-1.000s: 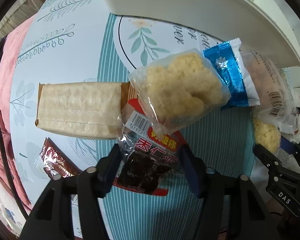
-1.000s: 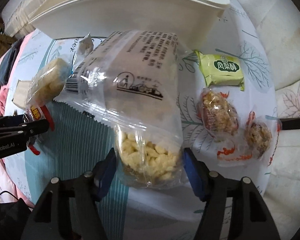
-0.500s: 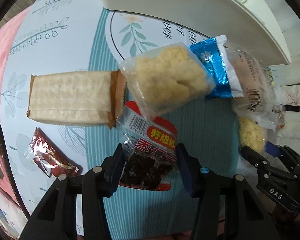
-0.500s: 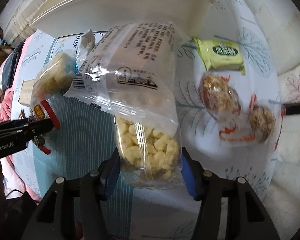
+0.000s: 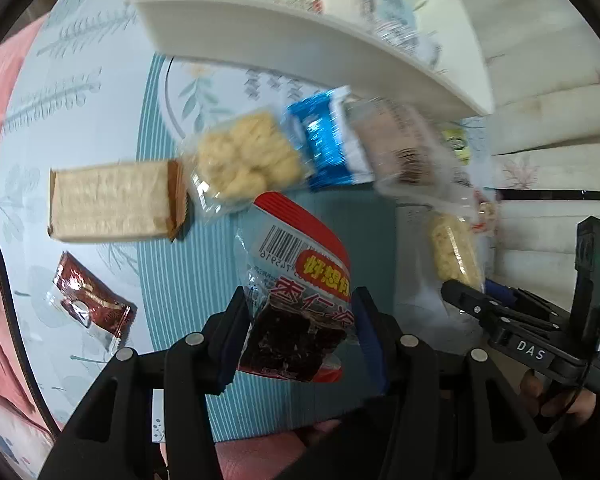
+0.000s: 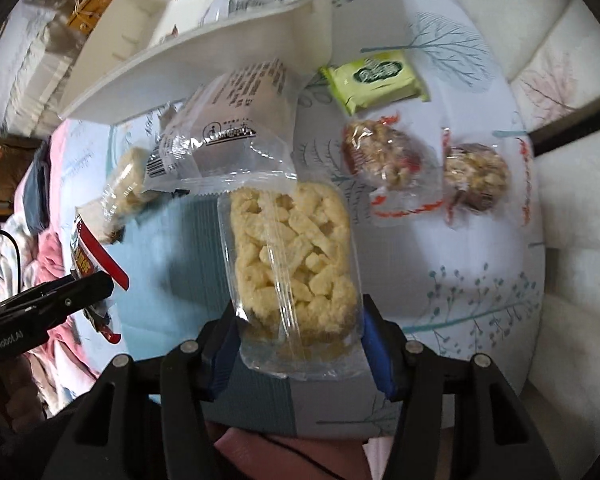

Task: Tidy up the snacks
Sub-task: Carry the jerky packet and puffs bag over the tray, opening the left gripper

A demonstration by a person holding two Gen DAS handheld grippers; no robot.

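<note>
left gripper: jaws clamp the red date-snack packet by its lower end, clear of the cloth | right gripper: jaws pinch the clear puffed-snack bag low | white organizer tray beyond, snacks already inside | risk: slick film slips; floppy top catches tray wall; grippers near, may bump

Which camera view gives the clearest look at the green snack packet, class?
The right wrist view: the green snack packet lies whole on the tablecloth beside the white organizer, label visible. The left wrist view shows only a blurred green sliver past the clear wrappers.
</note>
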